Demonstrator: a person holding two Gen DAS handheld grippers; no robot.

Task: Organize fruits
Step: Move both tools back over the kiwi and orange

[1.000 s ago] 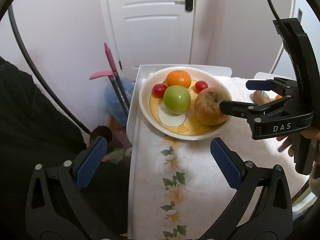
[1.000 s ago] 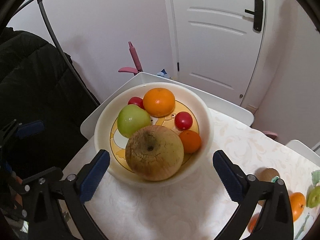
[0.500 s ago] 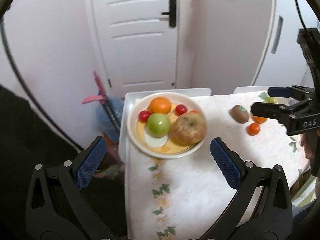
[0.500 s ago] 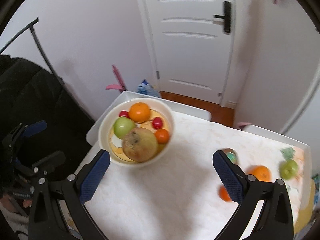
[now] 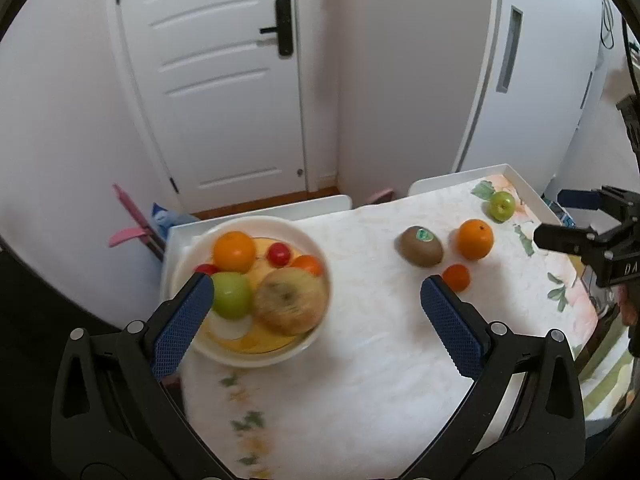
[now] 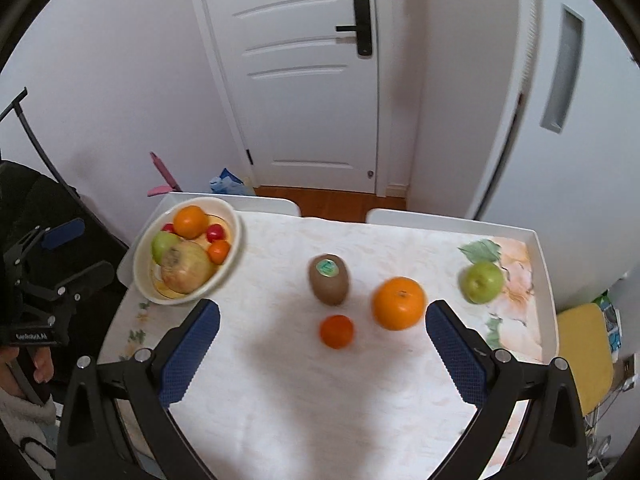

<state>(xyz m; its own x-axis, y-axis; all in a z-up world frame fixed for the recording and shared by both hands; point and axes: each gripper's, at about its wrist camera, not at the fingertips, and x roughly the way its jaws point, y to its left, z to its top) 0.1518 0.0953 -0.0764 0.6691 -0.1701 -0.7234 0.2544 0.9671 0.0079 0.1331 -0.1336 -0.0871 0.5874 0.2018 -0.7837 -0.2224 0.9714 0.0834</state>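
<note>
A cream round ceramic bowl [image 6: 188, 250] sits at the left of the right wrist frame, by the table's left edge, heaped with a large brownish apple [image 6: 187, 270], a green apple, an orange and small red fruits. At centre lie a brown kiwi with green sticker [image 6: 329, 279], a big orange [image 6: 398, 303], a small tangerine [image 6: 337, 331], and at right a green apple [image 6: 482, 282] near the white raised table rim [image 6: 544, 280]. Bare white floral tablecloth [image 6: 320, 400] fills the lower frame. The left gripper [image 5: 314, 320] and right gripper [image 6: 323, 356] both gape wide, holding nothing.
</note>
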